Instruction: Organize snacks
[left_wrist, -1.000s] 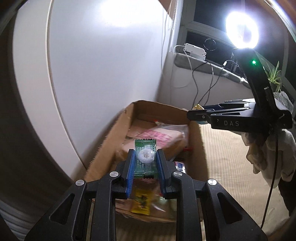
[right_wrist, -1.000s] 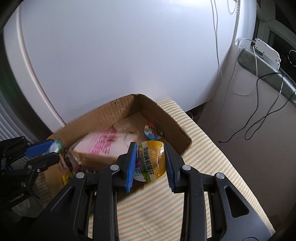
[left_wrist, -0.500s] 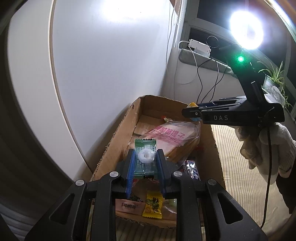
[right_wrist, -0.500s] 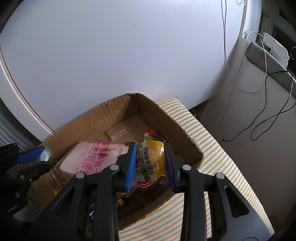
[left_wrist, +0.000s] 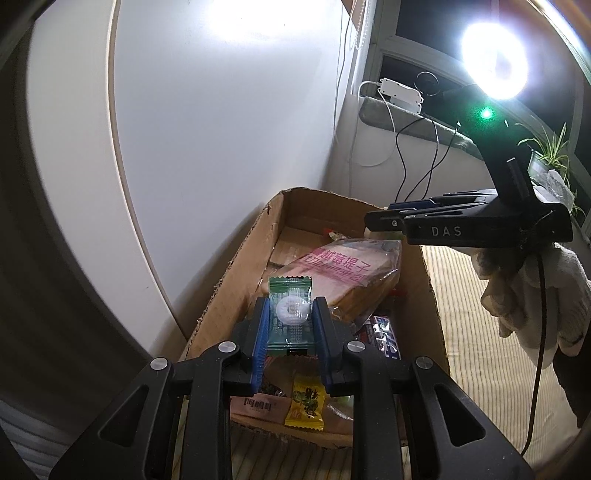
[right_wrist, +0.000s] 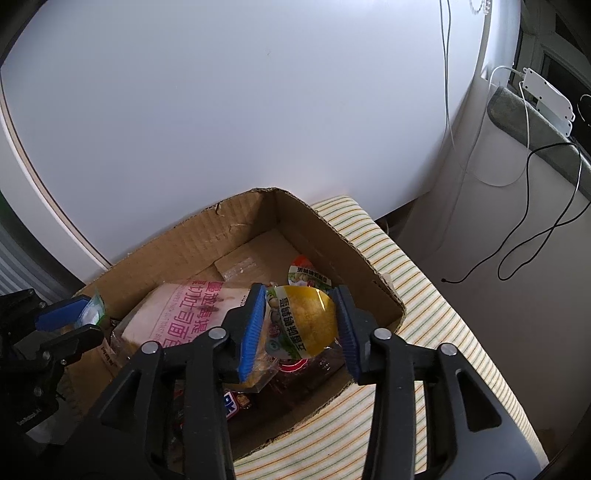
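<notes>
Loosening at lower centre, the right gripper (right_wrist: 301, 325) jaws have just been opening around the light, slippery yellow pouch (right_wrist: 308, 321); the left gripper (left_wrist: 290, 326) clamps a flimsy green candy (left_wrist: 290, 314) mid-wrapper.

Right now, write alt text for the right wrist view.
The right gripper, its jaws just opened, hovers over a cardboard box with a yellow snack pouch loose between its blue pads. Inside the box lie a pink-labelled bread loaf and other snacks; the left gripper holds a green candy wrapper at the left edge.
</notes>
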